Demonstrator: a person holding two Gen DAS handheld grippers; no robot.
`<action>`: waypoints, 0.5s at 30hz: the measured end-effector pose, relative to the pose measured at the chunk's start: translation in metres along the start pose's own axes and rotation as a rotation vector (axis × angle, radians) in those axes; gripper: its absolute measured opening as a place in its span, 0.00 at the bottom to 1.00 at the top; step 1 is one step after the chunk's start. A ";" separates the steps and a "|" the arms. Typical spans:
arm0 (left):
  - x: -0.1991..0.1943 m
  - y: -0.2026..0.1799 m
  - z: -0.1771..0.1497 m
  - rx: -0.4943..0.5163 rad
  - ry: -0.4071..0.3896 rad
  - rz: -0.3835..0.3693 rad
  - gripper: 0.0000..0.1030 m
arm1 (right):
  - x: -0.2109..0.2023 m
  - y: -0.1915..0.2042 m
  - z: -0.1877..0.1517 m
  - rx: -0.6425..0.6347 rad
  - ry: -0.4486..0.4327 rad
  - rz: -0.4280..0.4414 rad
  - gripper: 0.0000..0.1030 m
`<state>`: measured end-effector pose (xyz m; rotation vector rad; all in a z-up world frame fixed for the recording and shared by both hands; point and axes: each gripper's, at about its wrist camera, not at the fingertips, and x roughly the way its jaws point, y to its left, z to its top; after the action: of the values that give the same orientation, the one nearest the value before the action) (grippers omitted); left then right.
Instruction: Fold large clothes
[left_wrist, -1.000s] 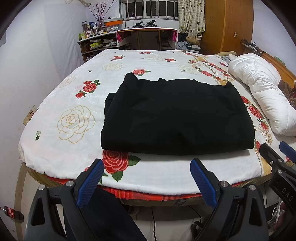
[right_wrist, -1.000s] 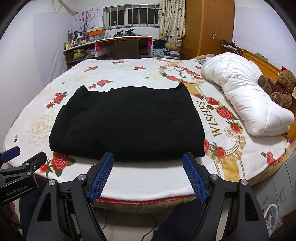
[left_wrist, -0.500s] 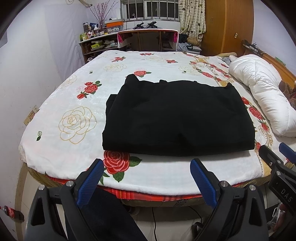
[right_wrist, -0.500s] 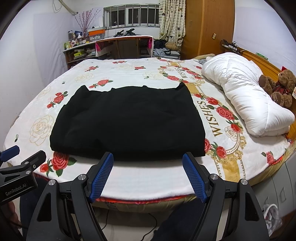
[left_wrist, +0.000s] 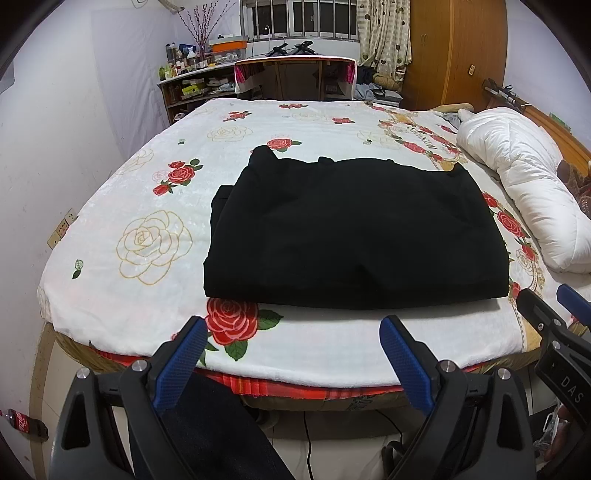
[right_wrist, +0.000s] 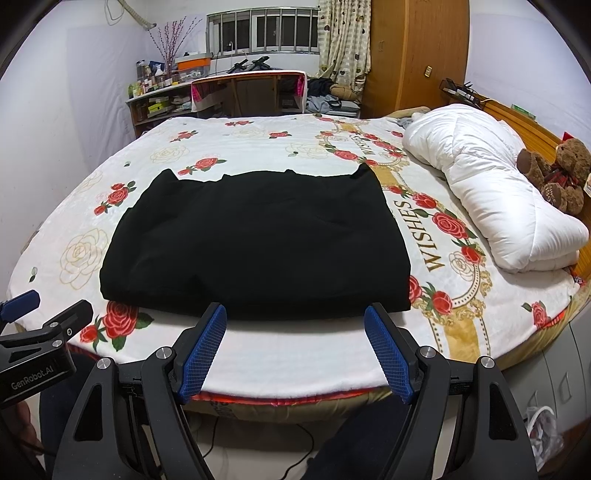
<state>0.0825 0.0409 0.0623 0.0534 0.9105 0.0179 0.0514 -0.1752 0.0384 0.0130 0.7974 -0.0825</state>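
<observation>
From the left wrist camera, the left gripper (left_wrist: 291, 334) hung over the near edge of the bed (left_wrist: 110, 306), its blue-padded jaws spread wide with nothing between them. Beyond the tips, a black garment (left_wrist: 351, 236) lay folded into a rough rectangle on the rose-printed bedspread (left_wrist: 155, 240), well apart from the pads. A rolled white duvet (left_wrist: 524, 192) ran along the right side of the bed, and part of the right gripper (left_wrist: 554, 325) showed at the right edge of the view. A dark trouser leg (left_wrist: 207, 432) of the person stood below the mattress edge.

From the right wrist camera, the right gripper (right_wrist: 295, 325) likewise pointed at the bed (right_wrist: 295, 365), jaws standing apart and empty. The black garment (right_wrist: 258, 240) lay just past the fingertips, its near hem close to the bed's edge, not touched by either pad. To its right the bedspread (right_wrist: 428, 236) bore the word WISHES, then the duvet (right_wrist: 491, 192) and a brown teddy bear (right_wrist: 557, 173) against it. The left gripper (right_wrist: 40, 332) appeared at the left edge.
</observation>
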 end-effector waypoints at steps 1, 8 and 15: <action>0.000 0.000 0.000 0.000 0.000 0.000 0.93 | 0.000 0.000 0.000 0.000 -0.001 0.001 0.75; 0.000 0.000 -0.001 0.000 -0.002 0.002 0.93 | -0.001 0.002 -0.002 -0.001 0.000 0.001 0.75; -0.002 -0.001 -0.001 0.011 -0.014 0.001 0.93 | 0.000 0.002 -0.002 -0.002 0.001 0.002 0.75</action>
<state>0.0800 0.0395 0.0631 0.0640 0.8968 0.0138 0.0498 -0.1729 0.0371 0.0118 0.7982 -0.0802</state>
